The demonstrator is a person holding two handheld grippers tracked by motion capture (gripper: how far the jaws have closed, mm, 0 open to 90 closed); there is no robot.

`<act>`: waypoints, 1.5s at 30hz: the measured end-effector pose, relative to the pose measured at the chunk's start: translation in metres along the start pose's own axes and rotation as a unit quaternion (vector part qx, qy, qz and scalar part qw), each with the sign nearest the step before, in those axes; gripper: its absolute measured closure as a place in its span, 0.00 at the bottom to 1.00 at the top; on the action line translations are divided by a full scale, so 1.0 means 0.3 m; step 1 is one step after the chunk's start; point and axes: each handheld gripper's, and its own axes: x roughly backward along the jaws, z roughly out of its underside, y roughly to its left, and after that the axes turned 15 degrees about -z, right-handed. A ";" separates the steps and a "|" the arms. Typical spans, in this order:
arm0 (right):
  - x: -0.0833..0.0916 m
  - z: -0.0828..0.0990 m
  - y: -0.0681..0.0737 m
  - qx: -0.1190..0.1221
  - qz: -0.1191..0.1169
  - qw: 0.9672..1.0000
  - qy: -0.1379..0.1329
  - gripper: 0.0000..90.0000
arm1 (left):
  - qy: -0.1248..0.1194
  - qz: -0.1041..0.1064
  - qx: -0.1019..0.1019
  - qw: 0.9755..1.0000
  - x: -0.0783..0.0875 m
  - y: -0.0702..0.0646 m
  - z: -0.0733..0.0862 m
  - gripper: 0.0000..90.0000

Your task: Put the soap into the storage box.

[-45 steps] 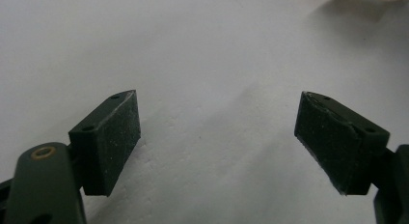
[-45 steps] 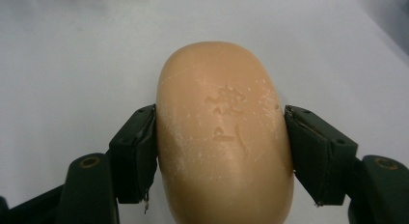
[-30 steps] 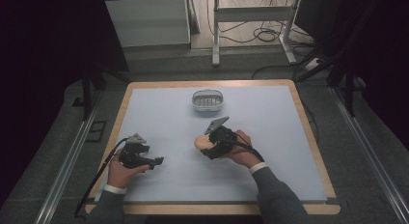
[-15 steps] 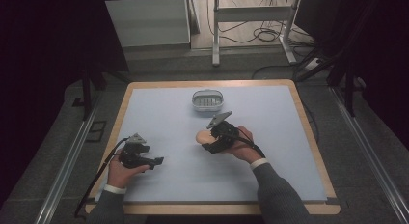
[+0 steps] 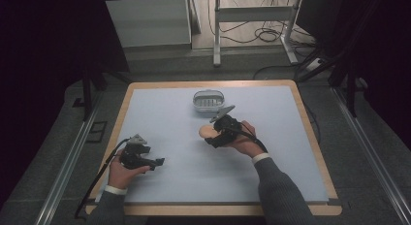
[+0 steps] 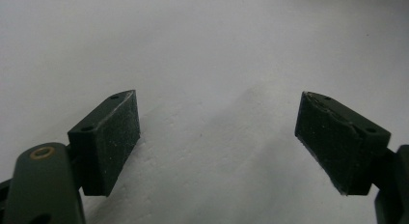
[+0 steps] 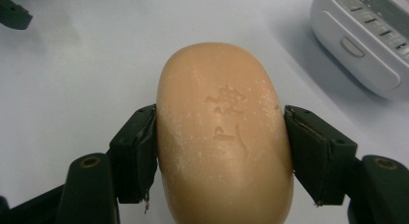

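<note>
Filling most of the high view, a large rectangular table with a pale blue-grey top and a light wooden rim (image 5: pixel 310 137) is the biggest thing present; dark floor, metal rails and cables surround it. The surface is mostly bare, with wide open room along the right edge, the near edge and the far left corner.

A person's two forearms in grey sleeves come in from the bottom. The right hand holds the right gripper (image 5: pixel 212 133) a little past the middle of the table, well clear of every edge. Its two black jaws pinch a peach-coloured oval bar of soap (image 7: pixel 224 137) across its width, one pad (image 7: pixel 137 151) pressed against each long side. The soap bears a faint stamped mark on its upper face and sits between the jaws with table showing beyond it; in the high view it appears as a small pale lump (image 5: pixel 207 131) at the gripper's tip.

The left hand holds the left gripper (image 5: pixel 160 161) near the front left part of the table, well apart from the right one. Its jaws are spread wide with nothing between them, only bare table.

A small white oval plastic soap dish with a slotted insert (image 5: pixel 210 99) rests near the far edge, at the middle, close to the soap and just beyond it, not touching.
</note>
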 end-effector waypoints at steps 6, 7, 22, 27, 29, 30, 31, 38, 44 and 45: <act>-0.004 -0.008 -0.025 -0.004 0.001 1.000 0.000 0.35 | -0.005 0.001 0.000 1.000 0.010 0.002 -0.002 0.18; -0.005 -0.010 -0.030 -0.003 0.002 1.000 0.000 0.35 | -0.005 0.001 0.001 1.000 0.010 0.003 -0.001 0.18; -0.007 -0.037 -0.090 -0.009 0.004 1.000 -0.008 0.35 | -0.003 0.001 0.000 1.000 0.008 0.004 0.000 0.18; -0.008 -0.041 -0.115 -0.015 0.007 1.000 -0.008 0.35 | -0.003 0.002 -0.001 1.000 0.005 0.004 0.000 0.18; -0.008 -0.042 -0.124 -0.016 0.009 1.000 -0.008 0.35 | -0.003 0.002 -0.001 1.000 0.006 0.004 0.000 0.18; -0.009 -0.042 -0.130 -0.018 0.009 1.000 -0.007 0.35 | -0.003 0.002 -0.001 1.000 0.006 0.004 0.000 0.18; -0.010 -0.043 -0.134 -0.018 0.009 1.000 -0.008 0.36 | -0.003 0.002 -0.001 1.000 0.006 0.004 0.000 0.18; -0.014 -0.047 -0.164 -0.023 0.009 1.000 -0.009 0.35 | -0.002 0.003 -0.001 1.000 0.003 0.005 0.000 0.18; -0.011 -0.060 -0.184 -0.022 0.009 1.000 -0.012 0.35 | -0.001 0.003 -0.002 1.000 0.003 0.005 0.000 0.18; -0.011 -0.062 -0.187 -0.024 0.010 1.000 -0.011 0.36 | -0.001 0.003 -0.002 1.000 0.003 0.006 0.000 0.18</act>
